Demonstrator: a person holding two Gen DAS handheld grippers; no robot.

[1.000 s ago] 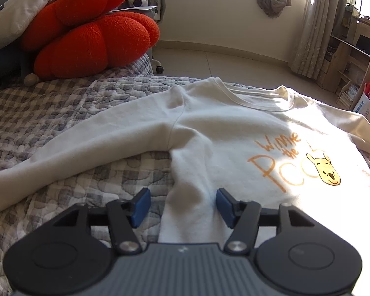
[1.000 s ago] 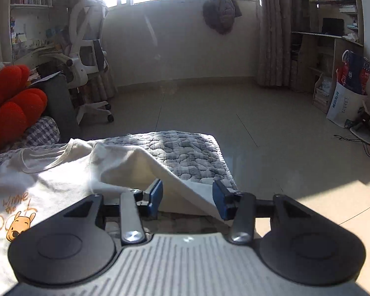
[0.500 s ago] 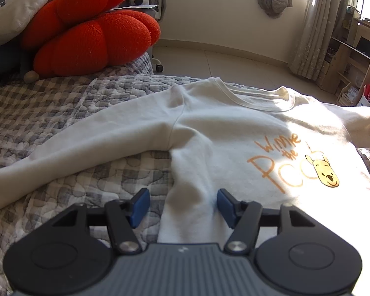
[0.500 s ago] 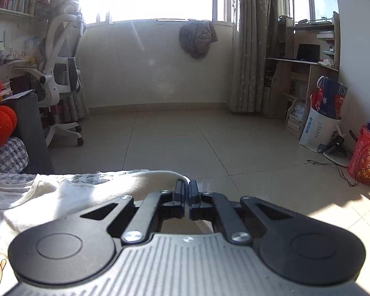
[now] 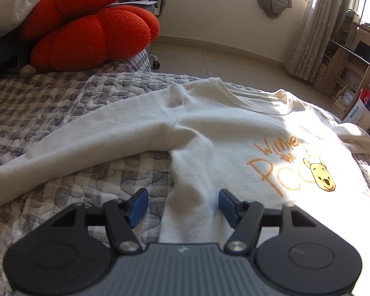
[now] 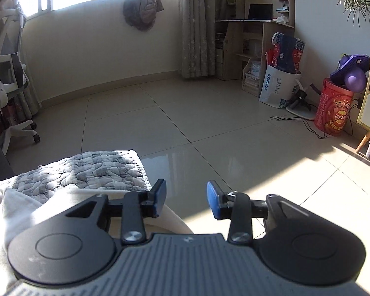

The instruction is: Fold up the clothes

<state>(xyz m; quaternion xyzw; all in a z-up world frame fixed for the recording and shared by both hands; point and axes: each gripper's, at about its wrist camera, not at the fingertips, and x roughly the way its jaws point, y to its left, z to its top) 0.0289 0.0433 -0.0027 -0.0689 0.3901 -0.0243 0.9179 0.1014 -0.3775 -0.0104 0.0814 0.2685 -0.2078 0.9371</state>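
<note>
On the bed [image 5: 49, 113] lies the soft sweatshirt [image 5: 234, 148], limp and light. Both my left gripper [image 5: 182, 204] and right gripper [image 6: 186, 198] are released; I would take its side edge.

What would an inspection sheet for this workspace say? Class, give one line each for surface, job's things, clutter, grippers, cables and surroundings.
Surface: bed with a grey checked quilt.
Job's things: cream sweatshirt spread print side up, one sleeve stretched out over the quilt.
Clutter: red cushion and a pillow at the far end of the bed.
Grippers: left gripper open, low over the sweatshirt's side edge; right gripper open, holding nothing, past the bed's corner.
Cables: black cable loose on the floor by a red bin.
Surroundings: tiled floor, office chair, curtains, wooden shelves.
</note>
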